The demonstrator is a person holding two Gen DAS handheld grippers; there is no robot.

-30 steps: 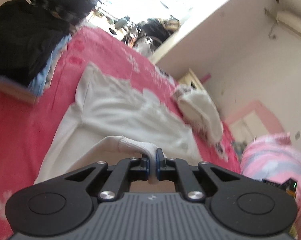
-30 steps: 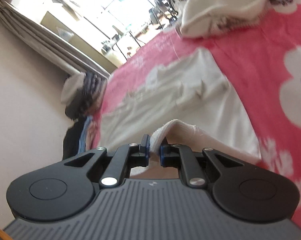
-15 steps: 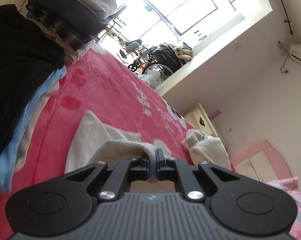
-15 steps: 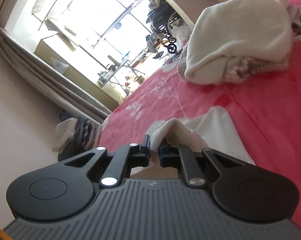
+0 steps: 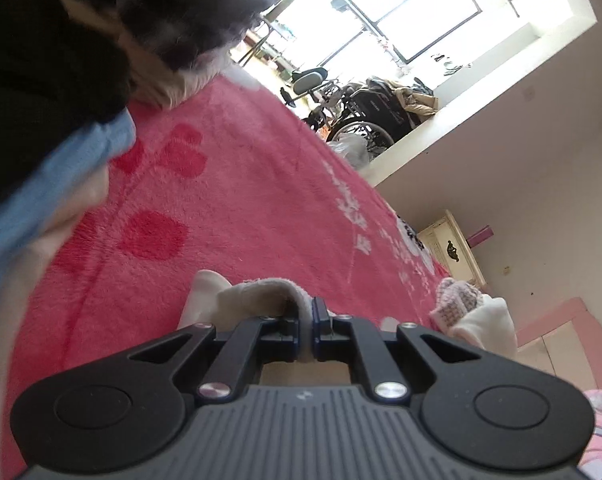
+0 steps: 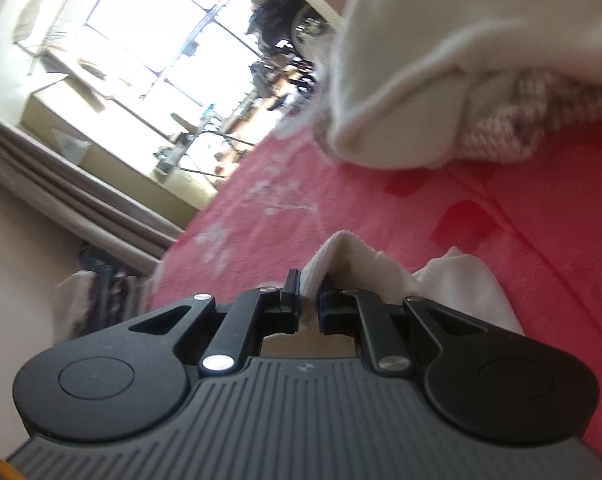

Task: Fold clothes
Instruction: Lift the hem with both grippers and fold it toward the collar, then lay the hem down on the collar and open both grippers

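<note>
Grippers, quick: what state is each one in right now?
Left gripper: closed, pinching an edge of the white garment.
Right gripper: closed, pinching another edge of the white garment.

The dark clothes stack [image 5: 41, 60] is blurred and cut off by the edge.

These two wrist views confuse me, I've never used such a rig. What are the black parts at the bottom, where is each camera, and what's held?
No robot here: a person carries a two-finger gripper in each hand, with a fisheye camera on each looking along its fingers. The black parts are those grippers. In the left wrist view, the left gripper is shut on an edge of the white garment. In the right wrist view, the right gripper pinches another edge of it. Below lies a pink floral blanket. Stacked dark and blue clothes sit at one side, a cream knit bundle at the other.
</note>
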